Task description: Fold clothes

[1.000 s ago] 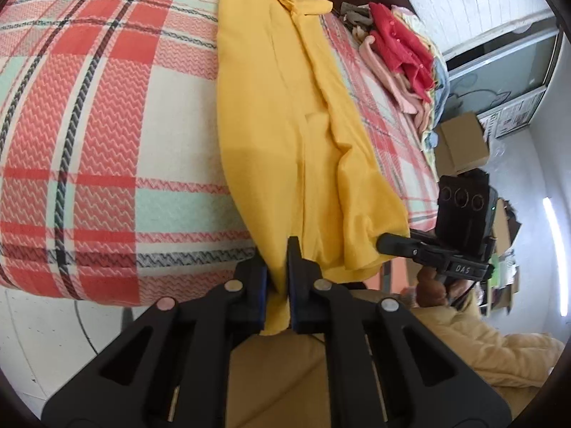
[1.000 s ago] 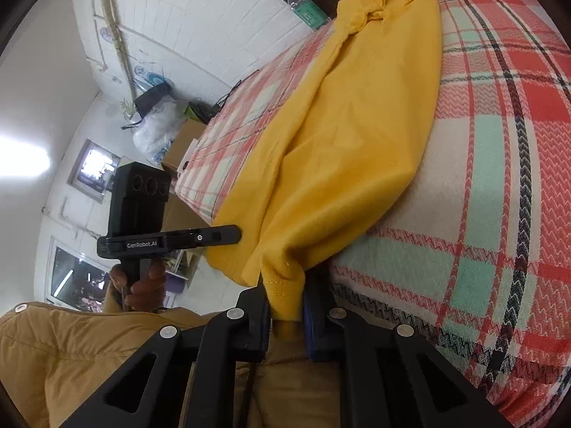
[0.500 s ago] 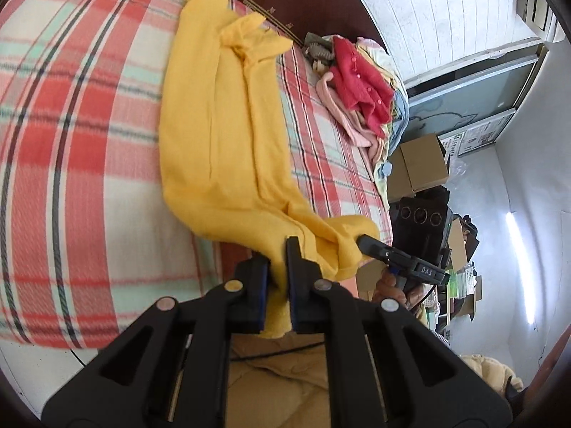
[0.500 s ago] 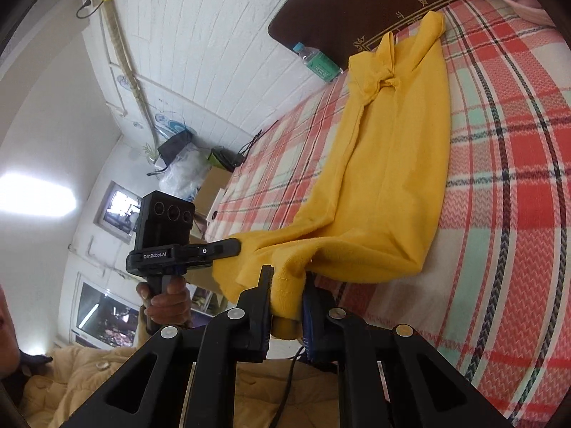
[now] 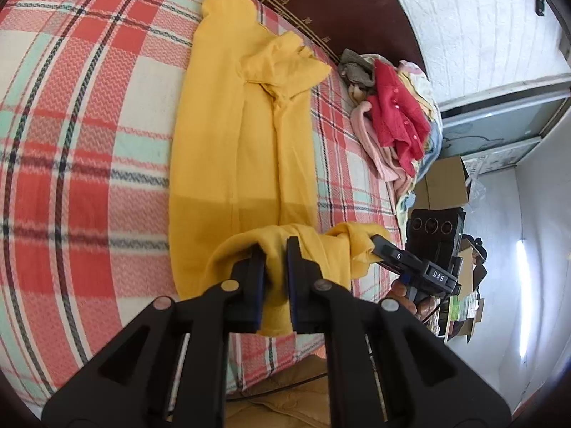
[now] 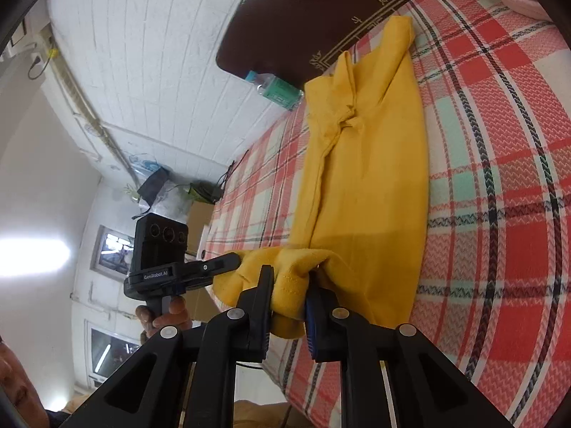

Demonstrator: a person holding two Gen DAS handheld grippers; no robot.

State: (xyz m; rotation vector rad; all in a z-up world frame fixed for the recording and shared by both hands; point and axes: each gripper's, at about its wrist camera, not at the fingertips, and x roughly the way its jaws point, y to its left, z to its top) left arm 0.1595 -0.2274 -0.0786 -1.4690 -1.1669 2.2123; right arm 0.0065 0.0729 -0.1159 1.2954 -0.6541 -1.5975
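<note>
Plaid bed (image 5: 89, 142): both hand-held grippers pinch yellow garment (image 5: 232, 135) hem; right's jaws opening.

The garment (image 5: 242, 135) is laid lengthwise on the bed (image 5: 89, 142) toward the headboard (image 5: 342, 3), with a clothes pile (image 5: 396, 121) (apparently at the bed's edge) to its right.

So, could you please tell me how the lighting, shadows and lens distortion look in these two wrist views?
Left wrist view: strong fisheye bowing of the plaid bedspread, a shadow band across the near part of the yellow garment, and glare from a light strip at the right. Right wrist view: a blown-out bright patch at the left, the white wall curved, and the same shadow on the garment.
</note>
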